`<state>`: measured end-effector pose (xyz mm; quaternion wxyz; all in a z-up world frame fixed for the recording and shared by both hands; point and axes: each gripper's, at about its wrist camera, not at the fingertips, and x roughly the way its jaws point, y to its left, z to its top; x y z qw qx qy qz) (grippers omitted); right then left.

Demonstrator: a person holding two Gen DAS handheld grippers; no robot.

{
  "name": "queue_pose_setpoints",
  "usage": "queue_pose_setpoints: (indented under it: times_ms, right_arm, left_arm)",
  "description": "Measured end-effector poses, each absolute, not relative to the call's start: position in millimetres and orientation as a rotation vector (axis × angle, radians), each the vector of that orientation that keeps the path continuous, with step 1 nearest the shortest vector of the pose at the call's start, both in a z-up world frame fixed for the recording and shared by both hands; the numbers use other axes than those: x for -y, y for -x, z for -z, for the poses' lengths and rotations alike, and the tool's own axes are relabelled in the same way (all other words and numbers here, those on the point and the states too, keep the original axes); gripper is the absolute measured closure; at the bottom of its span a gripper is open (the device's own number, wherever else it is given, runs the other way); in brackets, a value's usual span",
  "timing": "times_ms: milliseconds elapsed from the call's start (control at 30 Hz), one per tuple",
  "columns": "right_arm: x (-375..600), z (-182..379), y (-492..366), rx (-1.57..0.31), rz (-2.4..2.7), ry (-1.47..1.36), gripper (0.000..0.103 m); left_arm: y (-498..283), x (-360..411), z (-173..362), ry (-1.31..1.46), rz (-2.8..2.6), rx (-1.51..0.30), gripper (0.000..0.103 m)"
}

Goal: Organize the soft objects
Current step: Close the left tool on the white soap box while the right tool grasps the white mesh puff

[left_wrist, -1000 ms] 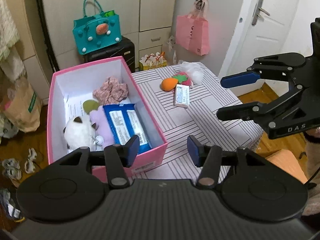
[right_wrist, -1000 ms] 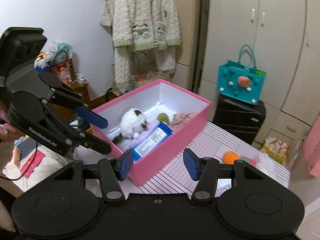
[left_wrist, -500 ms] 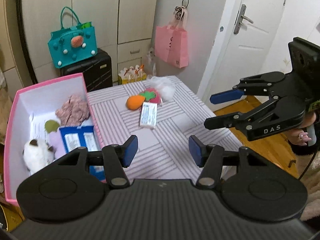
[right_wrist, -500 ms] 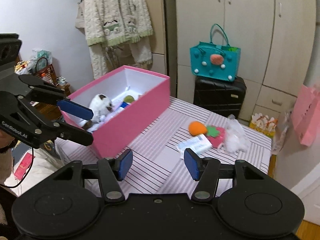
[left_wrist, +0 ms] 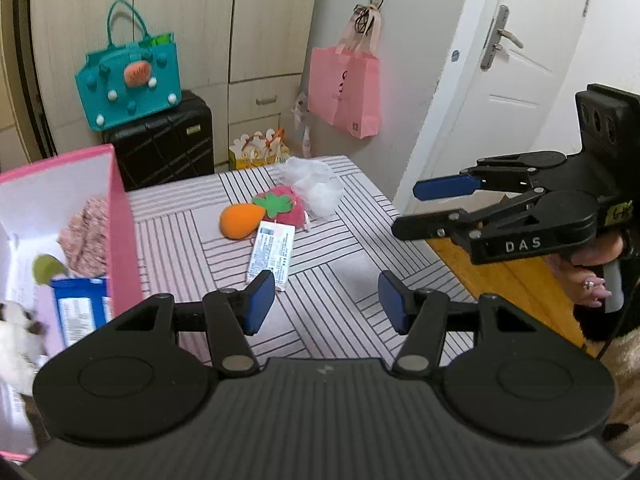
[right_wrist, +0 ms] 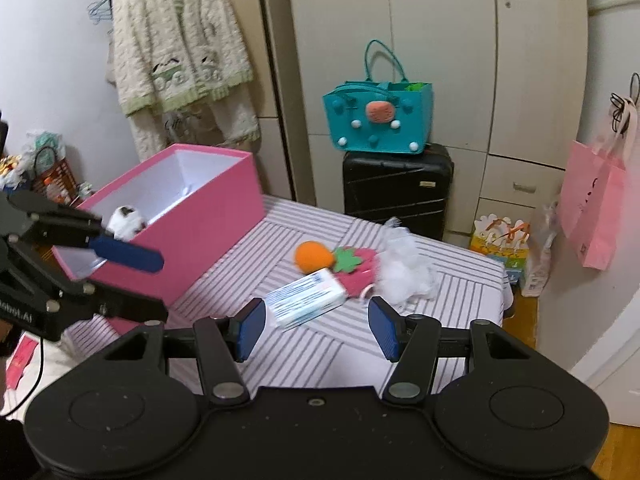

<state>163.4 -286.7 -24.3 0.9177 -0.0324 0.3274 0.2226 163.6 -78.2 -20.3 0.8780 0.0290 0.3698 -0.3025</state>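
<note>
Pink-walled and white inside, the storage box (right_wrist: pixel 188 220) stands at the left side of the striped tabletop (left_wrist: pixel 340 264) and already holds a white plush toy (right_wrist: pixel 126 222), a blue wipes pack (left_wrist: pixel 82 312), a mottled pink fabric bundle (left_wrist: pixel 86 232) and a small green piece (left_wrist: pixel 46 268). The things not yet boxed lie together toward the far middle of the tabletop: an orange carrot-shaped sponge (right_wrist: pixel 314 257), touching a pink felt strawberry (right_wrist: pixel 358 270) with a green leaf, a wad of white fluffy stuffing (right_wrist: pixel 404 268) just behind them, and a white tissue packet (right_wrist: pixel 306 298) lying nearest the cameras against the strawberry. All of these look light and squashy; the tissue packet has a film wrapper that may be slippery, so I would judge it best pinched across its narrow width near the middle, while the sponge and strawberry should give under the pads and can be taken about anywhere on their bodies. The stuffing is loose and may shed or tear if only a tuft is caught. The left tool (left_wrist: pixel 326 306) hovers above the near part of the tabletop with its jaws spread wide and nothing between them, pointed at the tissue packet. The right tool (right_wrist: pixel 316 326) is likewise spread and empty, held at the right, level and aimed across toward the same cluster, well clear of everything.
</note>
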Motion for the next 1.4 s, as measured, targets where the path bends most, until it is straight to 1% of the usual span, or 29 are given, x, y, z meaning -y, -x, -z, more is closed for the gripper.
queue_pose_setpoints:
  times_ms: [400, 633, 967, 1000, 1067, 1100, 1167, 1233, 1267, 1400]
  right_arm:
    - [307.2, 78.0, -222.3, -0.634, -0.394, 0.055, 0.041]
    - [309.7, 90.0, -256.4, -0.622, -0.385, 0.047, 0.039]
    - [316.0, 109.0, -298.3, -0.677, -0.409, -0.034, 0.039]
    - [317.0, 111.3, -300.0, -0.683, -0.411, -0.04, 0.04]
    - [317.5, 115.1, -300.8, -0.694, -0.418, -0.048, 0.048]
    - [318.1, 117.3, -301.2, -0.698, -0.423, -0.05, 0.05]
    - [319.2, 119.4, -300.2, -0.698, -0.423, -0.049, 0.06]
    - [320.7, 119.6, -297.9, -0.695, -0.425, -0.05, 0.067]
    - [321.2, 119.8, -296.4, -0.694, -0.426, -0.049, 0.069]
    - [320.7, 122.3, -290.6, -0.69, -0.416, -0.022, 0.072]
  left_arm:
    - [-198.2, 102.1, 68.7, -0.006, 0.528, -0.764, 0.047]
    - [-221.8, 112.5, 99.9, -0.002, 0.45, -0.771, 0.047]
    - [-237.6, 131.3, 117.9, -0.057, 0.412, -0.722, 0.047]
    - [-238.9, 132.4, 119.3, -0.06, 0.409, -0.72, 0.047]
    - [-242.0, 134.0, 122.2, -0.067, 0.403, -0.718, 0.047]
    - [-243.1, 134.9, 123.3, -0.074, 0.399, -0.716, 0.047]
    - [-244.9, 136.6, 126.2, -0.093, 0.389, -0.71, 0.047]
    - [-246.4, 137.5, 128.8, -0.102, 0.384, -0.708, 0.048]
    - [-247.7, 137.4, 129.8, -0.101, 0.384, -0.712, 0.048]
    - [-251.0, 137.2, 133.4, -0.095, 0.393, -0.727, 0.049]
